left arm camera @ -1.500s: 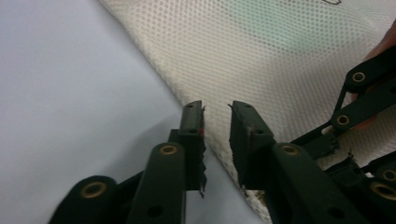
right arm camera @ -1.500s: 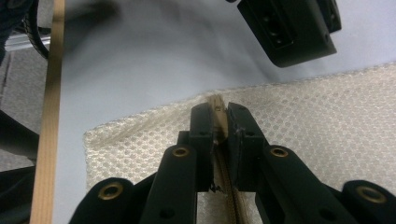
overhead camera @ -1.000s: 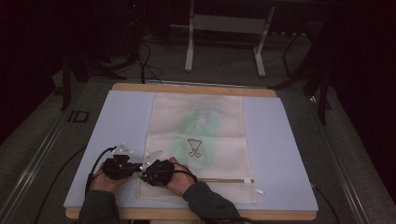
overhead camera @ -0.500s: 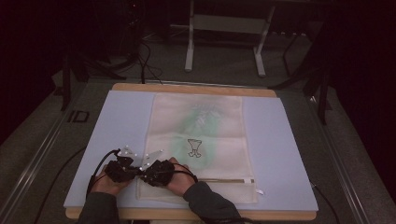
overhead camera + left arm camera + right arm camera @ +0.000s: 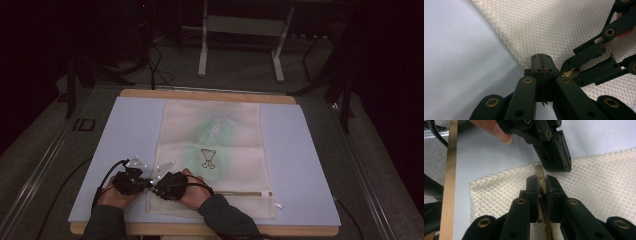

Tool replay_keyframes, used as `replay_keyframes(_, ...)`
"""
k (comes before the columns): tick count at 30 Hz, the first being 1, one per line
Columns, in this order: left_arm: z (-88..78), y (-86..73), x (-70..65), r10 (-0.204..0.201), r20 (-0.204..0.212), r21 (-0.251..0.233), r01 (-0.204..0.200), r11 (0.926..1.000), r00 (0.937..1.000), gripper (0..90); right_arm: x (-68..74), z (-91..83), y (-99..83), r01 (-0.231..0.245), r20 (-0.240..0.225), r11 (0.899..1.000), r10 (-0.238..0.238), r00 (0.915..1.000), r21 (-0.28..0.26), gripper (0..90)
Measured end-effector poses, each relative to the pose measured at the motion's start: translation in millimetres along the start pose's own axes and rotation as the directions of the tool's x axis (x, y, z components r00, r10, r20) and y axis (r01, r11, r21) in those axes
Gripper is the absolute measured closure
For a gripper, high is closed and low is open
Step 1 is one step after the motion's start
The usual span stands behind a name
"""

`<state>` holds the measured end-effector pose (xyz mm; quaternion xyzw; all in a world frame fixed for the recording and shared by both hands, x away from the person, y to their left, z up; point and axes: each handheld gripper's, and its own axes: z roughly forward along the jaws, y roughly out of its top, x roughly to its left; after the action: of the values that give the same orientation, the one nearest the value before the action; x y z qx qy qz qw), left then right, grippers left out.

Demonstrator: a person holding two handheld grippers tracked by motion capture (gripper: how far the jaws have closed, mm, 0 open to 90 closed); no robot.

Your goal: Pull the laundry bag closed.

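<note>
A cream mesh bag (image 5: 212, 135) with a green patch and a small printed figure lies flat on the pale blue mat (image 5: 125, 130). Its zipper (image 5: 240, 193) runs along the near end. Both grippers meet tip to tip at the bag's near left corner. My left gripper (image 5: 146, 182) (image 5: 541, 58) has its jaws pressed together at the mesh edge (image 5: 524, 32), with a thin red-flecked scrap in the seam. My right gripper (image 5: 158, 189) (image 5: 541, 180) is shut on the beige zipper end (image 5: 540, 173). The left gripper (image 5: 554, 152) almost touches it from above.
The mat lies on a wooden table (image 5: 200, 94), whose near edge (image 5: 447, 182) is close to the hands. Metal stand legs (image 5: 240, 45) and cables are on the dark floor behind. Bare mat lies on either side of the bag.
</note>
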<state>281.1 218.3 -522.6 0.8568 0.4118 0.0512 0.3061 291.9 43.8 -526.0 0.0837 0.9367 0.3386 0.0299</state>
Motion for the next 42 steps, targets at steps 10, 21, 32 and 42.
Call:
replay_keyframes(10,0.1,-0.4,2.3,0.009,0.016,-0.007,-0.009,0.9999,0.9998,90.0,2.3,-3.5,-1.3,0.021,0.019,1.000,-0.021,0.9996,0.012,82.3)
replay_keyframes(21,0.4,-0.1,5.5,0.031,0.039,-0.009,-0.031,0.9995,0.9987,90.0,4.4,-10.5,-3.9,0.049,0.028,0.998,-0.050,0.9984,0.040,82.2)
replay_keyframes(32,0.7,1.6,6.5,0.036,0.044,-0.002,-0.036,0.9994,0.9984,90.0,6.1,-15.9,-6.6,0.062,0.033,0.996,-0.064,0.9974,0.063,82.2)
replay_keyframes(42,0.8,1.7,6.7,0.037,0.047,-0.001,-0.037,0.9993,0.9982,90.0,6.5,-21.5,-8.9,0.079,0.040,0.994,-0.083,0.9958,0.081,82.2)
